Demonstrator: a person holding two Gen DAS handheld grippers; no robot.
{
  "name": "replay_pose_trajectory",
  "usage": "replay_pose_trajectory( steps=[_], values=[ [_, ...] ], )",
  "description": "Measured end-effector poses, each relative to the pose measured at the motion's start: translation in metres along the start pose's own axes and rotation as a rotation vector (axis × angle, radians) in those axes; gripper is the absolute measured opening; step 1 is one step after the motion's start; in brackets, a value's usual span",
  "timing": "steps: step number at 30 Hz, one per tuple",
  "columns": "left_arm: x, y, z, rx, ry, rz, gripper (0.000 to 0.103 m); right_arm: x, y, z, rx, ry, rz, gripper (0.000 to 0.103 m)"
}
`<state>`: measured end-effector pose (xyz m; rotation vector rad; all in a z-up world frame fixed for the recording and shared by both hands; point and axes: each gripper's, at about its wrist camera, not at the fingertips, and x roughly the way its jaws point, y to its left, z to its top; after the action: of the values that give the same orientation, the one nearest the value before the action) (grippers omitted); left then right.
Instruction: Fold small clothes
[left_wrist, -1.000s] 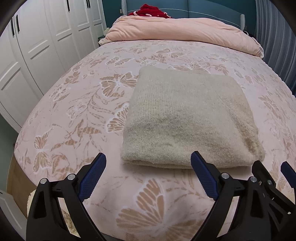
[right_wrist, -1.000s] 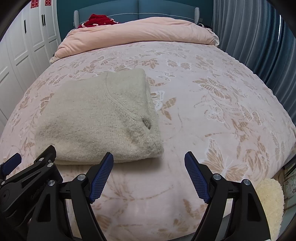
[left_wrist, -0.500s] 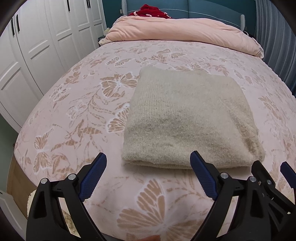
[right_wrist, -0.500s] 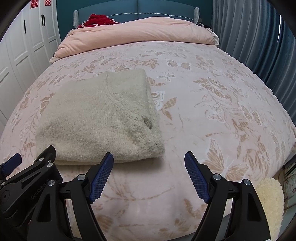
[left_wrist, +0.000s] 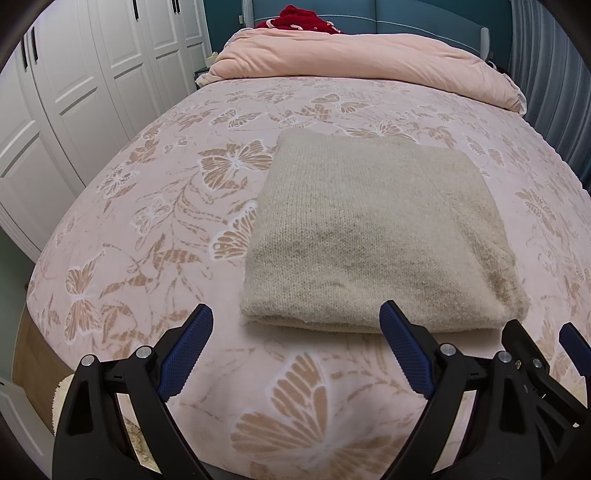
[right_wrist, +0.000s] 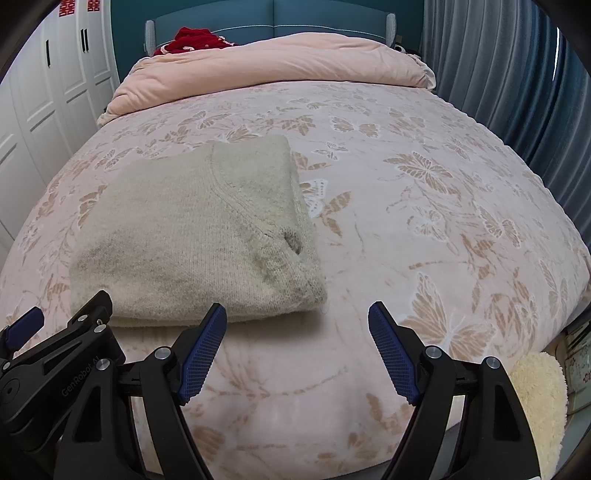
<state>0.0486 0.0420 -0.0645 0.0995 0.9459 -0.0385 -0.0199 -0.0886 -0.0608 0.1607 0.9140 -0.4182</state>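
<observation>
Item: beige knitted sweater (left_wrist: 373, 236), already folded into a thick rectangular bundle, lying on the bed (left_wrist: 155, 206) near its foot, roughly mid-width

Lie of the item: just ahead of both grippers, apart from them; in the left wrist view it sits ahead and somewhat to the right of the left gripper (left_wrist: 295, 354), whose right finger overlaps the near folded edge in the picture. In the right wrist view it sits ahead and to the left of the right gripper (right_wrist: 297, 350), its near right corner just beyond the left finger. Long axis runs across the bed, side to side, so the bundle lies between the two hands. Neither is clearly the nearer

Fingers: both pairs stand wide apart with nothing between them but bare bedspread; no pad touches the knit

Detail: neckline seam and a small opening show on the right end of the bundle, layered edges facing the grippers

Judgement: folding looks complete or nearly so; any further move would be a tidy or a lift from the near edge, each hand reaching slightly inward

Surroundings: pink duvet (left_wrist: 369, 62) rolled at the head of the bed, red garment (right_wrist: 195, 40) behind it, white wardrobe doors (left_wrist: 74, 92) to the left, blue curtain (right_wrist: 498, 74) to the right, cream fluffy rug (right_wrist: 539, 391) on the floor. Nothing stands between fingers and sweater
</observation>
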Motion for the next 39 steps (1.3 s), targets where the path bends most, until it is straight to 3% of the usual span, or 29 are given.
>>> replay_pose_trajectory(
  steps=[39],
  values=[
    [0.007, -0.004, 0.003, 0.028, 0.002, 0.007, 0.090, 0.010, 0.001, 0.004, -0.032, 0.012, 0.004, 0.078]
  ],
)
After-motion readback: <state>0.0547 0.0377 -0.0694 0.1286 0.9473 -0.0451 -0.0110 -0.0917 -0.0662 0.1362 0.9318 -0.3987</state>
